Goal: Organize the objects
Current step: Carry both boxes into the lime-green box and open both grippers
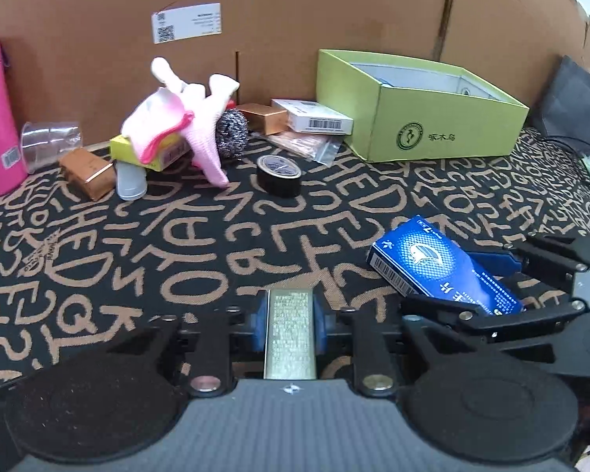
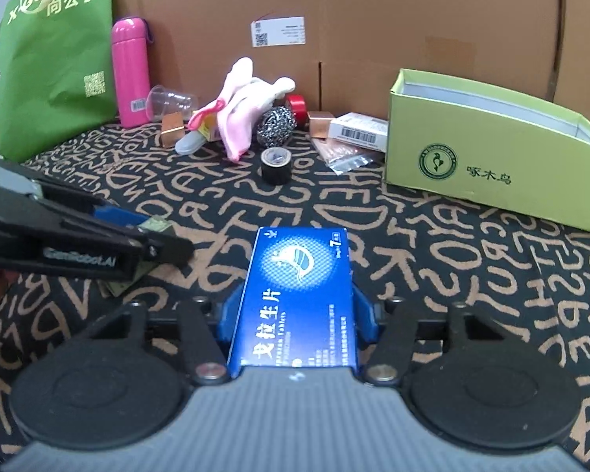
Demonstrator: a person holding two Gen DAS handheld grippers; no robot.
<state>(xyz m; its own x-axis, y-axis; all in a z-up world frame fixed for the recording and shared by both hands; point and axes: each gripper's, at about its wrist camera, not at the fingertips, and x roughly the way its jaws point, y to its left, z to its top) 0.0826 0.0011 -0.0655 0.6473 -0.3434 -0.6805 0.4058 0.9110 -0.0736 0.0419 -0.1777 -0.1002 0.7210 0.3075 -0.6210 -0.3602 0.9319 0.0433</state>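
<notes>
Gripping flat blue tablet box (image 2: 295, 295), white bird logo, barcoded end

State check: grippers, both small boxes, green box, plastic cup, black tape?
Left gripper: shut on slim olive-silver box.
Right gripper: shut on blue tablet box.
Green cardboard box: lid off.
Clear plastic cup: on its side.
Black tape roll: upright.
</notes>
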